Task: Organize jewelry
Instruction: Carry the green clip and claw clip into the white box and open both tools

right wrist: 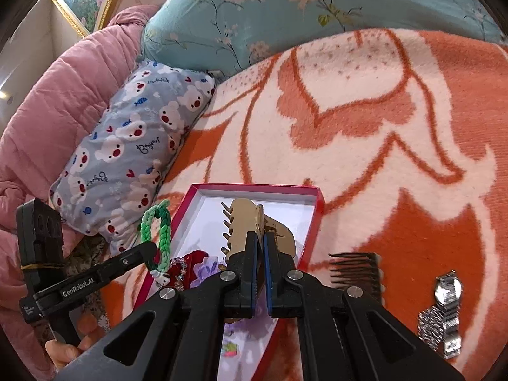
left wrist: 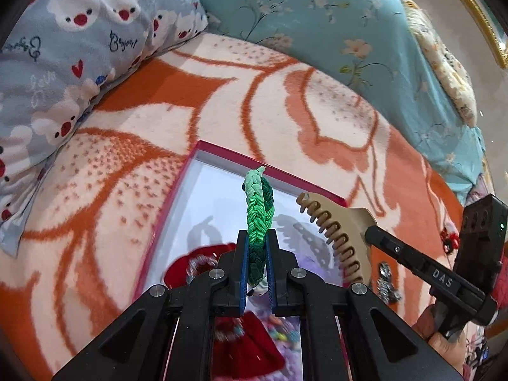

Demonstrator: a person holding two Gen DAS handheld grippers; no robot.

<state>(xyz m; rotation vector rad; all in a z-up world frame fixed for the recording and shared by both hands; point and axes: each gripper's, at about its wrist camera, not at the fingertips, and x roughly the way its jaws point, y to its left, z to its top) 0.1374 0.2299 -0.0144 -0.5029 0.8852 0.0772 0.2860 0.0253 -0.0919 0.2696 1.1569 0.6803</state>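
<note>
- Jaws: the left gripper (left wrist: 256, 254) is clamped on a green braided hair tie (left wrist: 258, 212), and the right gripper (right wrist: 260, 254) pinches a beige claw hair clip (right wrist: 246, 222). Both likely hang over the red box (right wrist: 312, 203) for dropping in.
- Near right on the bed's orange blanket (right wrist: 428, 165), a silver watch (right wrist: 444, 314) and a dark comb (right wrist: 355, 270) lie unsorted.
</note>
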